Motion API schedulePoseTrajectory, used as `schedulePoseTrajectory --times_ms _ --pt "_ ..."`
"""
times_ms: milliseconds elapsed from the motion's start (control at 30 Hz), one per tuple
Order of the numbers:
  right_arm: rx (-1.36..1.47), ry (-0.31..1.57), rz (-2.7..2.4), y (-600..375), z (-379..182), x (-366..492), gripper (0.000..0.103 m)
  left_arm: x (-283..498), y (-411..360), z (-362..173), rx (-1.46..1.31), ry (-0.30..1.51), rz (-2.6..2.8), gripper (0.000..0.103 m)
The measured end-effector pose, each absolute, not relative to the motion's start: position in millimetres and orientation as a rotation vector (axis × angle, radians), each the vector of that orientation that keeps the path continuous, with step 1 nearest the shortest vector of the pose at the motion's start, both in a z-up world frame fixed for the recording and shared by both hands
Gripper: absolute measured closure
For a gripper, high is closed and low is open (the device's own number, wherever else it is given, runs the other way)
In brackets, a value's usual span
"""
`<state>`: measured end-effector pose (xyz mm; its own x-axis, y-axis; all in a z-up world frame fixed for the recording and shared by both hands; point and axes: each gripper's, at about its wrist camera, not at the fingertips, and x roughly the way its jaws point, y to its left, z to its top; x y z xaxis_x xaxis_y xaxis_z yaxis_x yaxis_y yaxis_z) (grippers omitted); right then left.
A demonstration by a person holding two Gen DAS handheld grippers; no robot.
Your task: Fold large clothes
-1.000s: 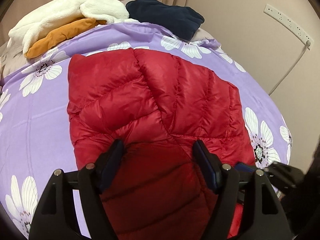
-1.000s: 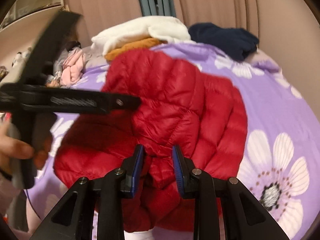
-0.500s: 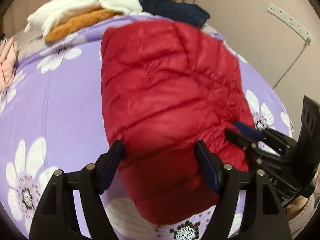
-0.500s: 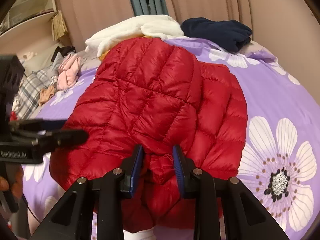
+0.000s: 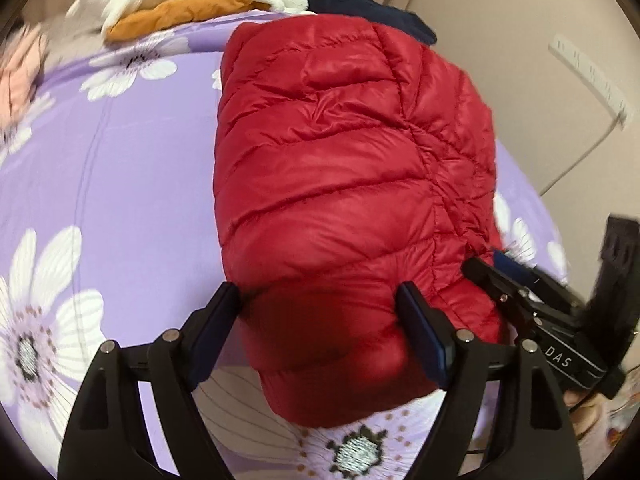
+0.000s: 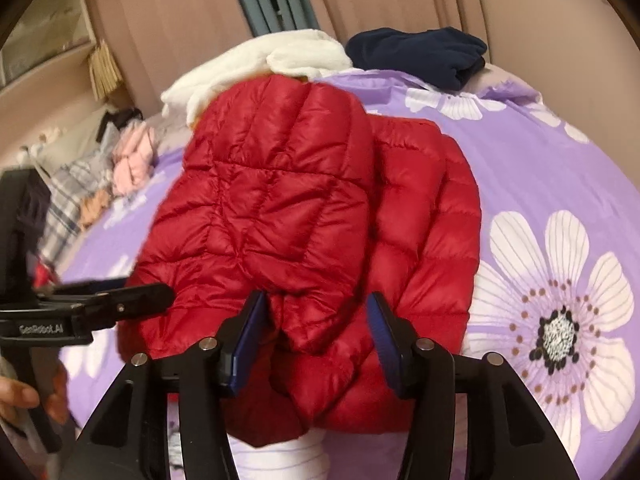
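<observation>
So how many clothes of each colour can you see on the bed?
Red: 1, the puffy jacket
White: 1, the fluffy garment
Orange: 1, the orange garment under the white one
Navy: 1, the dark folded garment
Pink: 1, the pink bundle
Plaid: 1, the checked cloth
Total: 6, though the far pile is blurry and may hide more.

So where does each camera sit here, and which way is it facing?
Left wrist: rides the left gripper, open jaws, looking across the red down jacket on the purple floral bedspread; the right gripper shows at right.
Right wrist: rides the right gripper, open jaws, facing the curtain.
Shared: jacket, white garment.
</observation>
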<state>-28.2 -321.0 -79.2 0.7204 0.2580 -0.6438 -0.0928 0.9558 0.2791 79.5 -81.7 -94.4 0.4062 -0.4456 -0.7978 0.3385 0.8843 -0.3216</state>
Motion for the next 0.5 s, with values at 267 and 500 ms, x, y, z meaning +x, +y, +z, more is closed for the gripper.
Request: schedulePoseTrajectory --times_ms 267,500 --pt "0.414 0.678 0.239 -343 -61 -38 0.016 80 -50 -79 -0.35 1.019 -0.558 0.022" --pt "0.62 0.686 0.237 -369 -72 -37 0.011 88 -27 -77 -0.467 1.011 -0.552 0.022"
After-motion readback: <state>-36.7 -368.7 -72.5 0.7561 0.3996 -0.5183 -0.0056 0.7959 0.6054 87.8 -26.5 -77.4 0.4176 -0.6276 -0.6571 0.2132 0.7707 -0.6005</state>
